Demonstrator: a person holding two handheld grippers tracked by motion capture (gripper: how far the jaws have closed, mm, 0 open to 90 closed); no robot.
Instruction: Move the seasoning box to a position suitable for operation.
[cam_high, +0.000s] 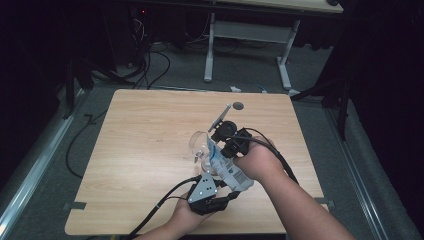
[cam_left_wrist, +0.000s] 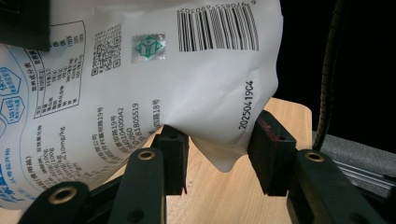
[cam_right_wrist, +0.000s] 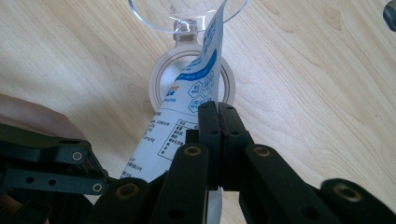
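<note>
Right gripper (cam_right_wrist: 218, 109): lower centre of its view, jaws clamped on the pouch's edge.
Left gripper (cam_left_wrist: 217, 147): jaws pinching the bottom corner.
Pouch (cam_high: 226, 167): white printed plastic, tilted over a clear jar (cam_high: 199, 145), frame centre.

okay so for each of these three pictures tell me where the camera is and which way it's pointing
High view: above the person's side, looking forward and down at the table; both forearms, left gripper and right gripper hold a white bag.
Left gripper view: rides the left gripper, facing the bag's lower corner between its jaws.
Right gripper view: rides the right gripper, looking down at a jar; jaws pinch the bag's edge.
All three share the bag.
</note>
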